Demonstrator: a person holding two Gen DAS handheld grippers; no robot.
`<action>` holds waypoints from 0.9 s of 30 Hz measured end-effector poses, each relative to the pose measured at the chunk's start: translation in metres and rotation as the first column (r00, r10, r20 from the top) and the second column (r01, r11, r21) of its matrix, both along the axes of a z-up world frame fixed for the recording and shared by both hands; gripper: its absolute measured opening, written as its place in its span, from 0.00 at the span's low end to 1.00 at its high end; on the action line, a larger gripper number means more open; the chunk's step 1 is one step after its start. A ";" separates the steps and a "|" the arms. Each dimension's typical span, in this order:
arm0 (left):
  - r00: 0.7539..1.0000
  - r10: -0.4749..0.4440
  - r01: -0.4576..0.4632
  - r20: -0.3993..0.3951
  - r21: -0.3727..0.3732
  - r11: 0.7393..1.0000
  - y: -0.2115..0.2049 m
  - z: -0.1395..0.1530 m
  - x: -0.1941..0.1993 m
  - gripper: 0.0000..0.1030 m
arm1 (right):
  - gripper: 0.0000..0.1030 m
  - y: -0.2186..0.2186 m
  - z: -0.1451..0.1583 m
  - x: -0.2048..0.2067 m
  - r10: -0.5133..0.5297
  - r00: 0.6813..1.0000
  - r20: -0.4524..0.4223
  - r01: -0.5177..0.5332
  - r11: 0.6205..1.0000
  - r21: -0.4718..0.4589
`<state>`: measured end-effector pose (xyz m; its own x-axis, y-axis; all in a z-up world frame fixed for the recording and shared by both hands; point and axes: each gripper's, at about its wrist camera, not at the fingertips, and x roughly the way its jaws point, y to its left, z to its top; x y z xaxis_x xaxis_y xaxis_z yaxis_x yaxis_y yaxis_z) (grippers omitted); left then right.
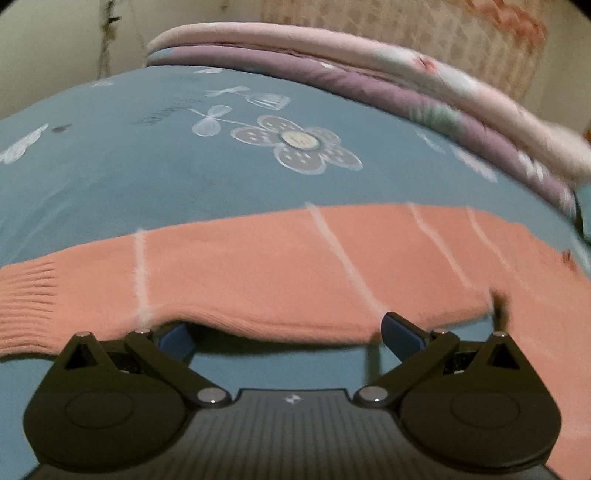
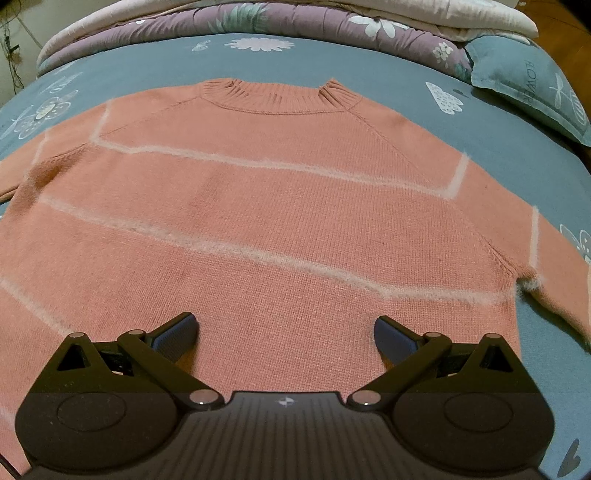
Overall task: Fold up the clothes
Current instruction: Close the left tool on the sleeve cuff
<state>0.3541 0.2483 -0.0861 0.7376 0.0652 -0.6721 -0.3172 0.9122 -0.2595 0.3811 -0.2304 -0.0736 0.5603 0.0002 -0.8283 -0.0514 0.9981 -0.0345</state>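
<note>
Salmon-pink knit sweater (image 2: pixel 280 206) with pale stripes lies flat, front up, on blue floral bedsheet (image 2: pixel 369 66), ribbed collar toward folded quilts (image 2: pixel 295 18). Right hand-held gripper (image 2: pixel 284 334) released, jaws spread wide over sweater's lower body. Left hand-held gripper (image 1: pixel 288 336) released too, at edge of sleeve (image 1: pixel 258 266), gripping nothing. Pillow (image 2: pixel 524 77) beyond sweater's shoulder.
</note>
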 end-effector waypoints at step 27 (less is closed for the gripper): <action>0.950 0.285 -0.275 0.126 -0.093 0.957 0.029 -0.001 0.041 0.99 | 1.00 -0.002 -0.001 0.001 0.006 1.000 0.001 -0.006 1.000 0.001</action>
<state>0.3954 0.2769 -0.0866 0.7817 0.2364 -0.5772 -0.5140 0.7684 -0.3813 0.3825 -0.2328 -0.0744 0.5611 0.0041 -0.8278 -0.0572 0.9978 -0.0338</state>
